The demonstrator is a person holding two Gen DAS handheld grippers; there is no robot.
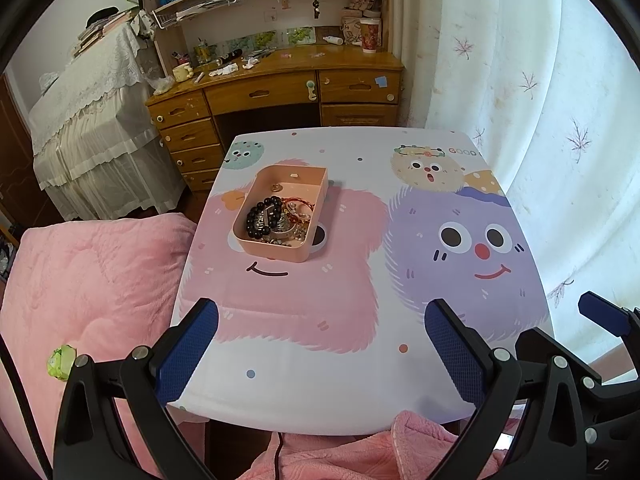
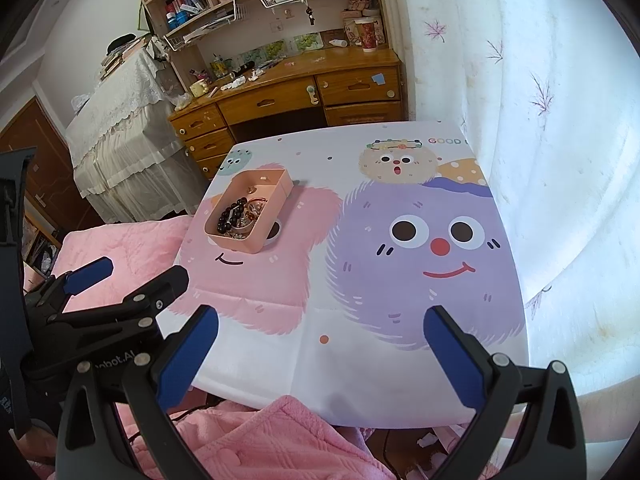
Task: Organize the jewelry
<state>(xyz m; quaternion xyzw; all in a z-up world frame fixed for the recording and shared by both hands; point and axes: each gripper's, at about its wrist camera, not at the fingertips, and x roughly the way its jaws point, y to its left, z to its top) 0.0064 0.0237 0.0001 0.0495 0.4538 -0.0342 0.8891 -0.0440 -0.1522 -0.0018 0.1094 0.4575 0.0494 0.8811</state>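
the bench is covered with a white cloth printed with fluffy pink and purple cartoon faces, and it fills the middle of both views. beside it on the left lies a quilted pink blanket. behind stands a wooden desk with drawers and bookshelves, cluttered on top, its upper shelves cut off by the frame edge.

on the pink cartoon face, well away from both tools, sits a shallow salmon-pink rectangular plastic box. it holds a tangle of jewelry: a black beaded bracelet at its near left, reddish and metallic pieces beside it that are too small and jumbled to tell apart.

the left tool hangs over the near edge of the bench, its blue-padded fingers spread wide with nothing between them. the right tool is likewise spread wide and holds nothing.

the right wrist view shows the left tool from the side at its lower left; the left wrist view catches only one blue tip of the right tool at its right edge.

a small green wrapper-like object on the blanket appears only in the left view.
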